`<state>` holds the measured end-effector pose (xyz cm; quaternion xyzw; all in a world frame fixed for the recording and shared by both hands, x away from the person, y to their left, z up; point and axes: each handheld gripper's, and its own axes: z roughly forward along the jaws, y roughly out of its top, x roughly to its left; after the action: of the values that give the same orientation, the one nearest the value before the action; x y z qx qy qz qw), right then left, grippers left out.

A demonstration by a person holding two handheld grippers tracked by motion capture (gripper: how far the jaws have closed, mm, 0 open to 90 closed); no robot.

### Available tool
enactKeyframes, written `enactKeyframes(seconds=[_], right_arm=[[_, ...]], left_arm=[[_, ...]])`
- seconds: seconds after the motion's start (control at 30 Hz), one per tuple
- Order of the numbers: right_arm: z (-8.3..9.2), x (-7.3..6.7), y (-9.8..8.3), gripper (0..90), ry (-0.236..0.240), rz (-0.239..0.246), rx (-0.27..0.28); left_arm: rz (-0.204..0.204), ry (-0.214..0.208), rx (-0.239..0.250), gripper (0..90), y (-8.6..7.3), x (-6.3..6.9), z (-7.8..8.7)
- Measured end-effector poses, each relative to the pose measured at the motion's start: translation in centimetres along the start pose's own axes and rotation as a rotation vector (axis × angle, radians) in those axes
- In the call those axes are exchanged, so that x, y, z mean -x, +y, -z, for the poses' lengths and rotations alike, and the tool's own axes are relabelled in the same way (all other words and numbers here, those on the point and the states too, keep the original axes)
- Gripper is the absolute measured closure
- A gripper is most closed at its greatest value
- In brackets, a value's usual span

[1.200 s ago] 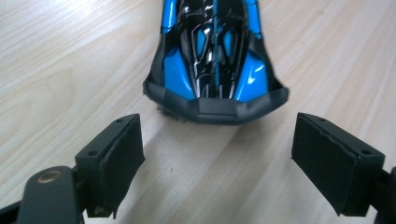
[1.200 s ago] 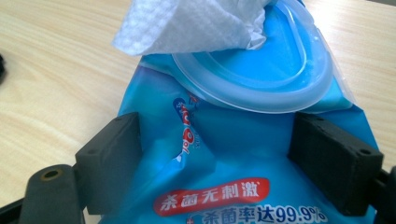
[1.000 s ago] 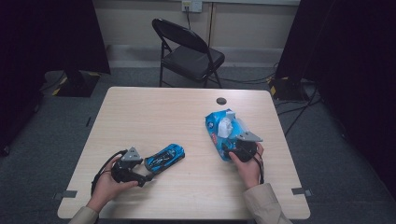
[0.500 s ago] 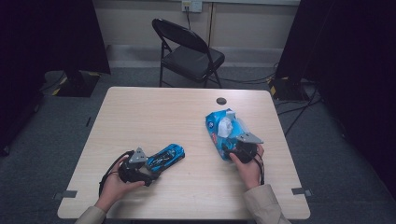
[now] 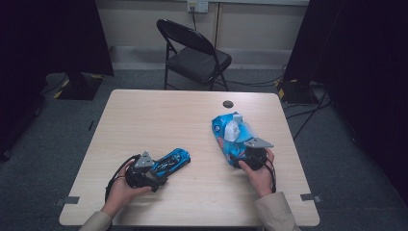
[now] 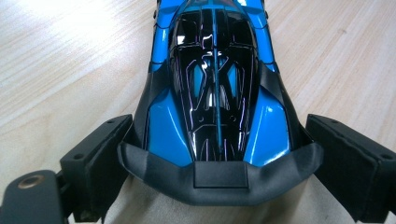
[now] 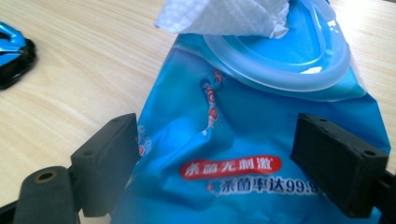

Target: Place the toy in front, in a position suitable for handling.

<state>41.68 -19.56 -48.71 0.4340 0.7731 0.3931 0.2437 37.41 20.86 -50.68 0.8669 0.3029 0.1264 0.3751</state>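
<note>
- Two objects sit in reach on the pale wooden surface (image 5: 163,115): a blue-and-black toy car (image 6: 215,84) near the front left, and a blue wet-wipe pack (image 7: 261,154) to the right, one white wipe (image 7: 224,16) poking from its lid.
- Since a second ago, the left gripper (image 6: 219,154) has slid forward; its jaws now flank the car's dark rear bumper, wide apart, the left one touching or nearly so.
- Unmoved, the right gripper (image 7: 229,163) straddles the pack's near end, spread wide, pads close against the film without squeezing it.
- Judging by this, the car grasp comes next.
</note>
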Motion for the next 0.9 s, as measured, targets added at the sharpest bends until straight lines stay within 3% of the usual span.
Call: enactKeyframes(seconds=[0.13, 0.3, 0.5, 0.63, 0.9], right_arm=[[0.8, 0.2, 0.0, 14.5, 0.022, -0.003, -0.011], [1.5, 0.3, 0.1, 14.6, 0.044, -0.045, -0.002], [1.4, 0.1, 0.3, 14.6, 0.054, -0.033, -0.011], [1.3, -0.1, 0.3, 14.7, 0.058, -0.026, -0.014], [1.4, -0.2, 0.4, 14.8, 0.066, -0.021, -0.013]], left_arm=[[0.001, 0.003, 0.0, 9.5, 0.1, 0.0, -0.1], [0.011, 0.012, -0.003, 8.3, 0.2, 0.0, -0.3], [0.022, 0.012, -0.005, 8.0, 0.4, -0.1, -0.4], [0.008, 0.004, 0.024, 21.2, 0.4, -0.3, -0.3], [0.007, 0.004, 0.03, 23.9, 0.4, -0.2, -0.4]])
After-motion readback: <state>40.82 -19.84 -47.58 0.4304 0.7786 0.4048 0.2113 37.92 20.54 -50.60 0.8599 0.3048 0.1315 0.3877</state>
